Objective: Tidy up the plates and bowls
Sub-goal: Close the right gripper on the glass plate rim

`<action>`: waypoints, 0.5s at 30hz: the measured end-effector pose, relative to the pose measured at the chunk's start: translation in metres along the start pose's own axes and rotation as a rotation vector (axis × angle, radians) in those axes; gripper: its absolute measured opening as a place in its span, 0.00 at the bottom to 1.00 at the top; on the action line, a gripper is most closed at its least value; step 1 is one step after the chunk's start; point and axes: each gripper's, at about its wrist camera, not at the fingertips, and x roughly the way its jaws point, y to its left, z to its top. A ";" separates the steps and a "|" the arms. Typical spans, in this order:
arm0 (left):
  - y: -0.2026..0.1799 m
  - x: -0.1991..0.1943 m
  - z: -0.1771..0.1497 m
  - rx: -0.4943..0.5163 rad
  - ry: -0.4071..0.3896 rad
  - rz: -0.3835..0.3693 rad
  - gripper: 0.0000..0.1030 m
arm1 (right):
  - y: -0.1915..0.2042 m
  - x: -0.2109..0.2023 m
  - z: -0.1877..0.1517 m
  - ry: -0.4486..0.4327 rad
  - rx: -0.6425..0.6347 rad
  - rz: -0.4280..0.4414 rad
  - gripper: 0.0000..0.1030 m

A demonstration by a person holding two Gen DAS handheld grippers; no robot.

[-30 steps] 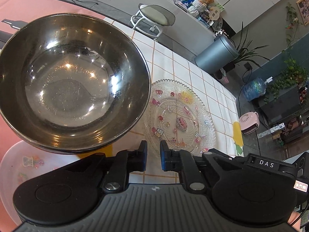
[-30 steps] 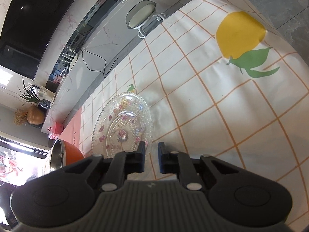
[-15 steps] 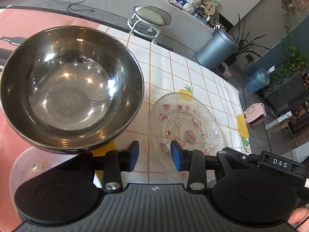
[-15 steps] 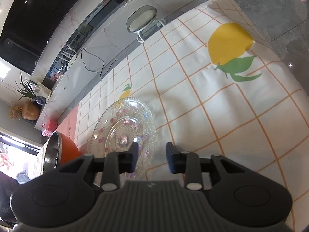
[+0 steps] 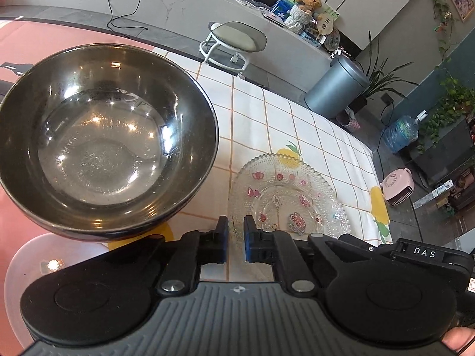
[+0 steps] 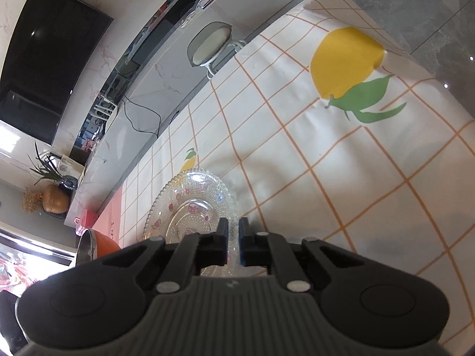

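Only the left wrist view shows the steel bowl's (image 5: 101, 136) inside; both clenched grippers (image 5: 236, 238) (image 6: 233, 241) pinch the beaded glass plate's (image 5: 285, 195) rim.

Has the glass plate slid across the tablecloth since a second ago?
Cannot tell. The plate sits beside the same small lemon print throughout; only the cameras clearly shifted.

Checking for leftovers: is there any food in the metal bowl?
No, the metal bowl is empty, its shiny bottom showing only reflections.
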 end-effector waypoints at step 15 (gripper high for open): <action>-0.007 -0.031 0.007 -0.022 -0.081 -0.062 0.11 | 0.020 -0.024 0.006 -0.073 -0.044 0.024 0.04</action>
